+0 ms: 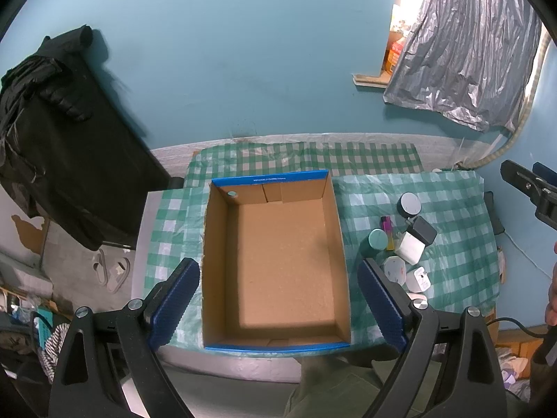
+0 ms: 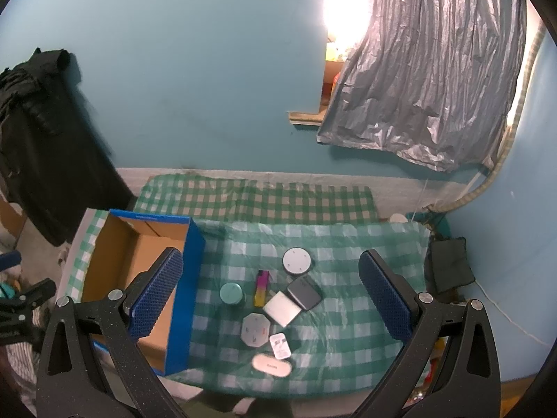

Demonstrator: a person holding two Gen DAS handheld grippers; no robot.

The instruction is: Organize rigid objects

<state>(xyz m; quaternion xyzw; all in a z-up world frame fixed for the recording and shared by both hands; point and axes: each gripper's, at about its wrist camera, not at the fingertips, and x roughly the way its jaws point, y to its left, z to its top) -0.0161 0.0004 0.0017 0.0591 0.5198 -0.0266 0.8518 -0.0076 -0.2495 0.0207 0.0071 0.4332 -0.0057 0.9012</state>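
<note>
Both views fisheye: strong barrel distortion, black vignette at corners, wall and table edge bowed. Room dim, cool bluish cast. Main light from window [image 2: 348, 3] upper right, blown out to white glare in right wrist view, milder in left. Foil curtain [image 2: 428, 80] catches glints. Cardboard box [image 1: 275, 261] floor lit unevenly, shadowed along near and left inner walls. Black clothes [image 1: 52, 132] at left nearly featureless, soft blurred edge. Small items on checked cloth [image 2: 348, 331] reasonably sharp; slight softness toward frame edges.
</note>
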